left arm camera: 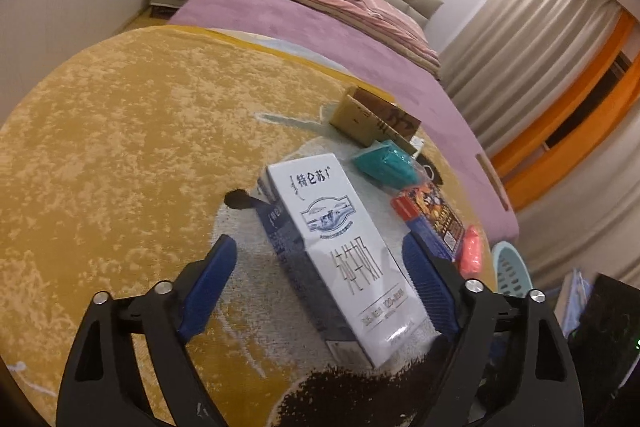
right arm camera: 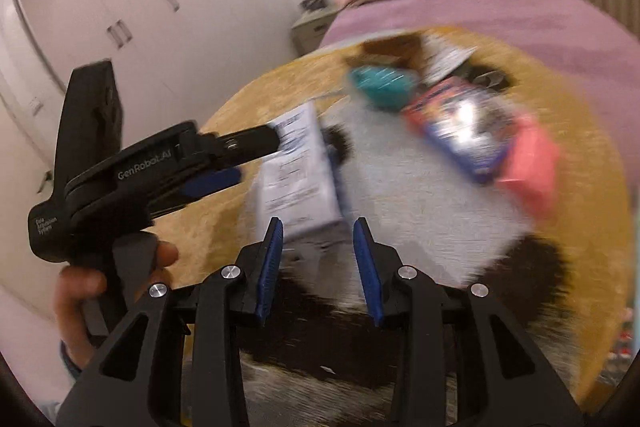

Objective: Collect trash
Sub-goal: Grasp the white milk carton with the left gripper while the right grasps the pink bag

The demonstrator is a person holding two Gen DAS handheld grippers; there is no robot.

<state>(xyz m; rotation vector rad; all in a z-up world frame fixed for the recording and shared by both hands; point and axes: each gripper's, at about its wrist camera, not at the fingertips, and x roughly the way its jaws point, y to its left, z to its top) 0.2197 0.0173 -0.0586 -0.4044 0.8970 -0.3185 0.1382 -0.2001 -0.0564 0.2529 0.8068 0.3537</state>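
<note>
Left wrist view shows the left gripper (left arm camera: 316, 275) spread wide around a white milk carton (left arm camera: 340, 259), which lies on the round yellow rug (left arm camera: 120, 147) in the lower middle of the frame. One blue pad (left arm camera: 212, 279) stands well to the left of the carton, not touching it; the other pad (left arm camera: 428, 287) is just beside its right edge, and I cannot tell if it touches. So the carton is between the fingers but it is not yet held.

To do this step well, I think the gripper should go a little lower and move so the carton sits in the middle, then squeeze on the two long sides. The carton is probably empty and light, so a soft squeeze is enough; too much force may crush it or make it slip out.

Other trash lies toward the upper right: a teal packet (left arm camera: 384, 163), a colourful wrapper (left arm camera: 436, 219), a pink piece (left arm camera: 472, 255) and a cardboard box (left arm camera: 372, 119).

Right wrist view is blurred. The right gripper (right arm camera: 318, 263) is partly open and holds nothing; the carton (right arm camera: 296, 167) lies just beyond its tips, at the centre of the frame.
</note>
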